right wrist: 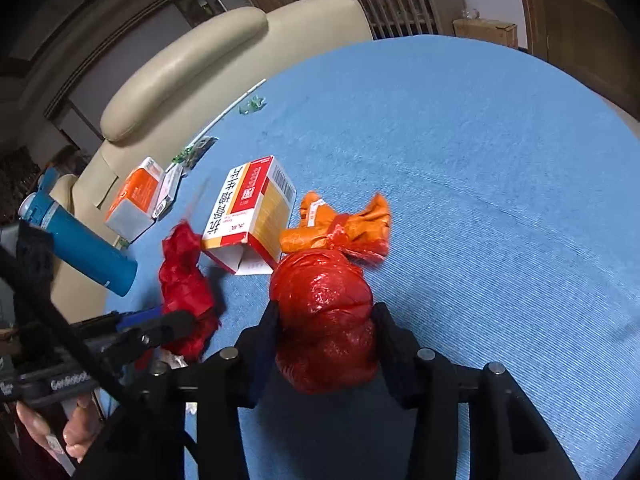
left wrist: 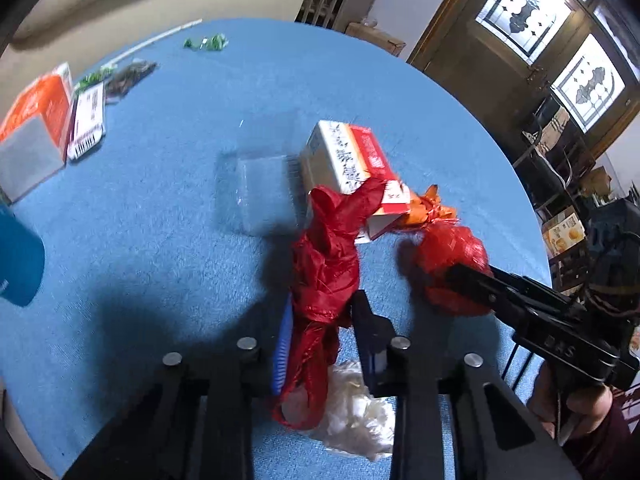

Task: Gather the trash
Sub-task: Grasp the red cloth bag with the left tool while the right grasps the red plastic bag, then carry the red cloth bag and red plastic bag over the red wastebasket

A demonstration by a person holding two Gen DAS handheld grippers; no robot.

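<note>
My left gripper [left wrist: 322, 312] is shut on a crumpled red plastic bag [left wrist: 326, 256], held just above the blue table; it also shows in the right wrist view [right wrist: 186, 276]. My right gripper [right wrist: 326, 316] is shut on a round, knotted red bag [right wrist: 324, 316] with orange ends [right wrist: 344, 224]; this bag appears in the left wrist view [left wrist: 452, 260]. An open red-and-white carton [right wrist: 250, 208] lies on its side between the bags, also in the left wrist view [left wrist: 348, 156]. A white crumpled plastic [left wrist: 356, 412] lies under my left gripper.
A clear plastic box [left wrist: 260, 184] sits left of the carton. An orange box [left wrist: 36, 120], a white packet [left wrist: 86, 120], green wrappers [left wrist: 206, 43] and a straw lie at the table's far left. A blue bottle [right wrist: 76, 240] stands at the edge by a beige chair [right wrist: 180, 68].
</note>
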